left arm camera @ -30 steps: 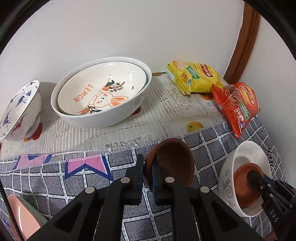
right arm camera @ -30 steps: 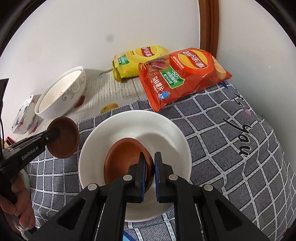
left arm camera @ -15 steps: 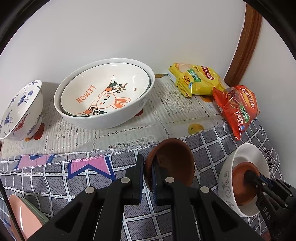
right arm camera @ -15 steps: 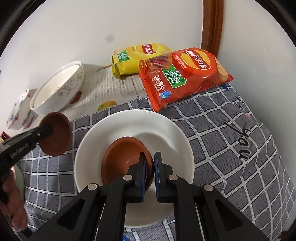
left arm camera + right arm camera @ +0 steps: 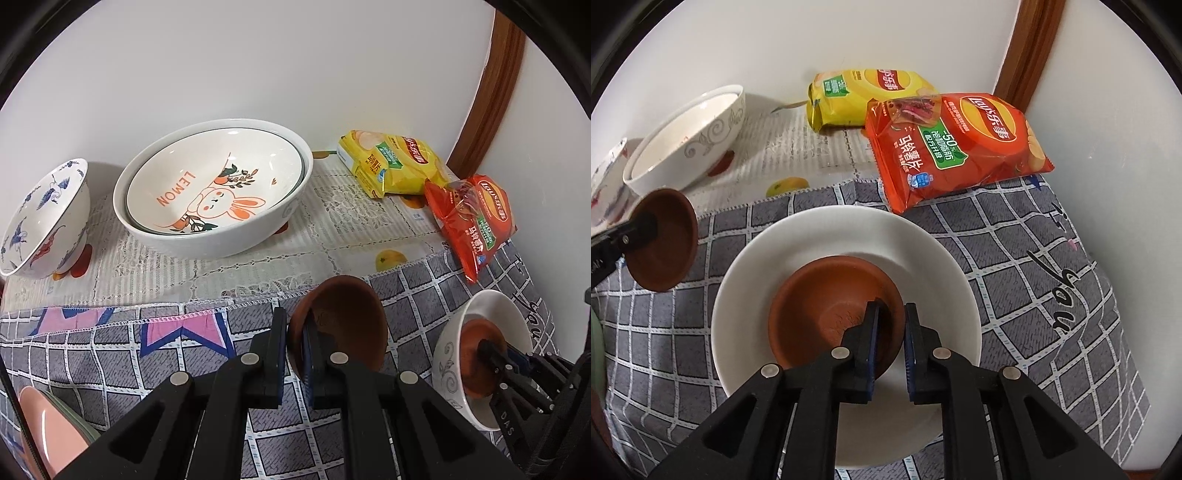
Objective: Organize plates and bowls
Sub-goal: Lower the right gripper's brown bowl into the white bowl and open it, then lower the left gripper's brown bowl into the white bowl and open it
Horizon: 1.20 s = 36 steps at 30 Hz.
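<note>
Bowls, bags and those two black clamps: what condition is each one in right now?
Left gripper: shut on a brown saucer's rim.
Held brown saucer: lifted, tilted.
Right gripper: jaws parted around the second saucer's rim.
Second brown saucer: lying inside the white bowl.
White bowl: upright on checked cloth.
Lemon bowl: nested in a larger bowl.
Crane bowl: tipped.
Chip bags: sealed.

Setting: home dining corner. Counter against white wall, covered by grey checked fabric cloth [image 5: 1015, 258] over white lace cloth [image 5: 332, 218]; large white ceramic bowl with rabbit print [image 5: 218, 192], yellow crisp bag [image 5: 864, 96], red crisp bag [image 5: 956, 147], brown wooden door frame [image 5: 491, 92]
</note>
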Each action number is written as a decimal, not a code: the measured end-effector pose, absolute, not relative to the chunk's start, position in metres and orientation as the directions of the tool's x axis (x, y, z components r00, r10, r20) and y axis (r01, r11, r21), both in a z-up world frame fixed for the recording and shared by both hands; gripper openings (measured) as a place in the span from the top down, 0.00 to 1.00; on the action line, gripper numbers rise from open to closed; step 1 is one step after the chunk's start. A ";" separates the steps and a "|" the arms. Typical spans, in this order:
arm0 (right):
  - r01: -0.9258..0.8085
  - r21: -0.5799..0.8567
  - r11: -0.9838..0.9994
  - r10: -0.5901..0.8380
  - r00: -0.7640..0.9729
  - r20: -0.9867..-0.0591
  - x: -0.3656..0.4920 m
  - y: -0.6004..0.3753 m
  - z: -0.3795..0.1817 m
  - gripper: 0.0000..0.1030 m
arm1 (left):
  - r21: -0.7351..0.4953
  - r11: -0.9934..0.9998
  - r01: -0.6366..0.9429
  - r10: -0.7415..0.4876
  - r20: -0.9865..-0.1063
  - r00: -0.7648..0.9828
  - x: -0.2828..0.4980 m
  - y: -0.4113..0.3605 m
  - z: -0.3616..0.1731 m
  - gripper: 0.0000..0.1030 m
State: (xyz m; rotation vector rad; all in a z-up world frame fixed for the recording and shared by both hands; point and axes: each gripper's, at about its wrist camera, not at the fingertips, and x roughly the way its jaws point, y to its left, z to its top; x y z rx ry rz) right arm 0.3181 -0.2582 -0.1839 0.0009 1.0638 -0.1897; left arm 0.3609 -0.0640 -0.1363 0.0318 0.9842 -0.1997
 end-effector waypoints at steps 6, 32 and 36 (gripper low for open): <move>0.151 -0.158 0.976 -0.210 0.457 -0.864 0.321 -0.252 -0.186 0.85 | -0.071 0.980 0.185 -0.163 -0.822 0.545 0.358 -0.061 -0.130 0.92; 0.157 0.002 0.988 -0.088 0.564 -0.821 0.289 -0.262 -0.142 0.80 | -0.095 0.973 0.212 -0.200 -0.806 0.558 0.346 -0.066 -0.115 0.92; 0.159 0.015 0.987 -0.087 0.614 -0.785 0.264 -0.275 -0.118 0.77 | -0.102 0.966 0.240 -0.225 -0.787 0.574 0.332 -0.074 -0.103 0.92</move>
